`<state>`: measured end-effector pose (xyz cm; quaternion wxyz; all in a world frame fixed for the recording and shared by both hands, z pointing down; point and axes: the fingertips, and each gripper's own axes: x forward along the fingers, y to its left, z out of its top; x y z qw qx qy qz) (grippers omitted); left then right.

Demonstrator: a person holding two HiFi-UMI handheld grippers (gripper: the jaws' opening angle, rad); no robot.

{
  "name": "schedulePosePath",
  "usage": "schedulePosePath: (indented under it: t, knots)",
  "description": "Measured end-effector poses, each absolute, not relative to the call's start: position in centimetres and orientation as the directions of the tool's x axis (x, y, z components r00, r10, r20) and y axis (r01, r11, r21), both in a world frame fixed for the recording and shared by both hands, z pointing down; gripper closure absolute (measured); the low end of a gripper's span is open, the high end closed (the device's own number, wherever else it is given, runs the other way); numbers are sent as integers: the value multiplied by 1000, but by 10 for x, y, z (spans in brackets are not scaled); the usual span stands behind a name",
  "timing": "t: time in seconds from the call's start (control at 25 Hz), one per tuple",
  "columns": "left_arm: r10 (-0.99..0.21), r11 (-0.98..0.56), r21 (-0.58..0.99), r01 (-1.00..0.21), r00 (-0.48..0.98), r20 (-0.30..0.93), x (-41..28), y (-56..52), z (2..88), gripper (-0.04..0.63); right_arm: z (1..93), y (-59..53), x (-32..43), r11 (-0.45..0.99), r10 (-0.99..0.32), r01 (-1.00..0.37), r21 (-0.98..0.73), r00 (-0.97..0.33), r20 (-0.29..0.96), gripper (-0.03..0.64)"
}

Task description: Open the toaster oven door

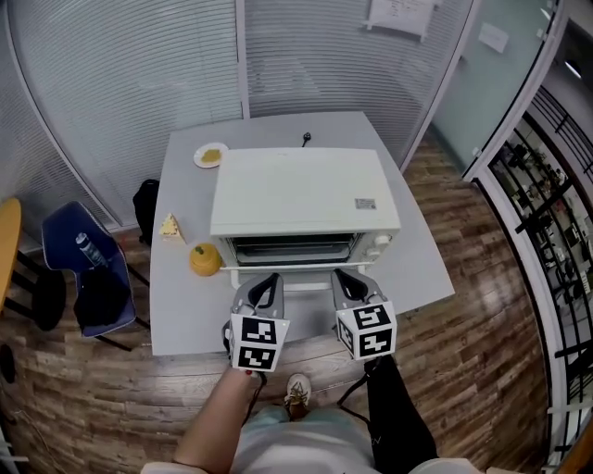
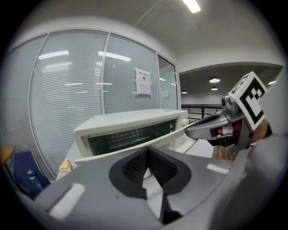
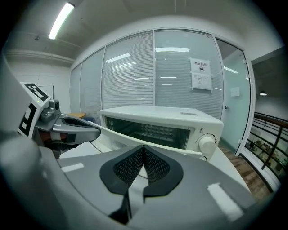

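We log left tongs (image 2: 147,150) and right tongs (image 3: 144,148) pinched together, empty; toaster oven door (image 3: 118,136) ajar just ahead, presumably for nudging down.

Setting: office interior | glass partition walls with blinds (image 1: 120,83) behind the gray table (image 1: 185,315) | paper notice (image 1: 400,14) on the glass beyond the table | blue chair (image 1: 63,236) left of it | black railing (image 1: 547,185) to its right | wood floor (image 1: 482,305) beneath | strip light (image 3: 60,20) overhead

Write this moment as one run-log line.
door: part open, tilted out | left tongs: shut, at door edge | right tongs: shut, at door edge
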<state>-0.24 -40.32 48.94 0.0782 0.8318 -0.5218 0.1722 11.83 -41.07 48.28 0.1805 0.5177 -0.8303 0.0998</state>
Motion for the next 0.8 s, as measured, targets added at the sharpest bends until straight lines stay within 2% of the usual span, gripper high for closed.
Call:
schedulePosePath:
  t: [0.44, 0.8]
  knots:
    - [-797, -471, 10, -882, 429, 425, 2, -353, 531, 538, 523, -357, 110, 455, -784, -890, 31, -384, 487, 618]
    - [-769, -479, 51, -876, 447, 457, 3, -319, 577, 538, 570, -320, 109, 427, -762, -904, -24, -374, 528, 618]
